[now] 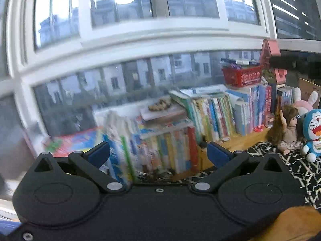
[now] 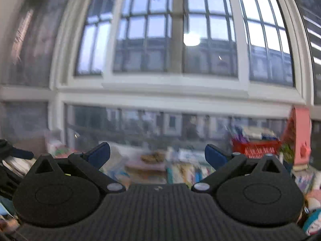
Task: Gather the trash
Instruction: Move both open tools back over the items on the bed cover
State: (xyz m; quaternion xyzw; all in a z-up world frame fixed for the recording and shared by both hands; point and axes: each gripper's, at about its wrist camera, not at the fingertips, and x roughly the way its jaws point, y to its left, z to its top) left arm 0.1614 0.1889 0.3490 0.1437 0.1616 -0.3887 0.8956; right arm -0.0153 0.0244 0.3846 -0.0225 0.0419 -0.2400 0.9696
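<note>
Left black plastic gripper [image 1: 158,153]: blue-padded fingers standing spread, gripping nothing | Right black ribbed gripper [image 2: 157,153]: likewise spread, empty | Trash: not showing | Both facing upright glossy books [image 1: 210,118] along sill.

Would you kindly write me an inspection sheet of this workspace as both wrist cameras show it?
Surface: wooden ledge under the window; black-and-white patterned cloth in front of it.
Job's things: nothing seen that is clearly trash.
Clutter: rows of books; red basket on top of them; doll, blue plush toy and pink house-shaped piece at the right.
Grippers: left hand-held gripper open, holding nothing; right hand-held gripper open, holding nothing.
Cables: nothing seen.
Surroundings: large white-framed window with buildings beyond; both views are motion-blurred.
</note>
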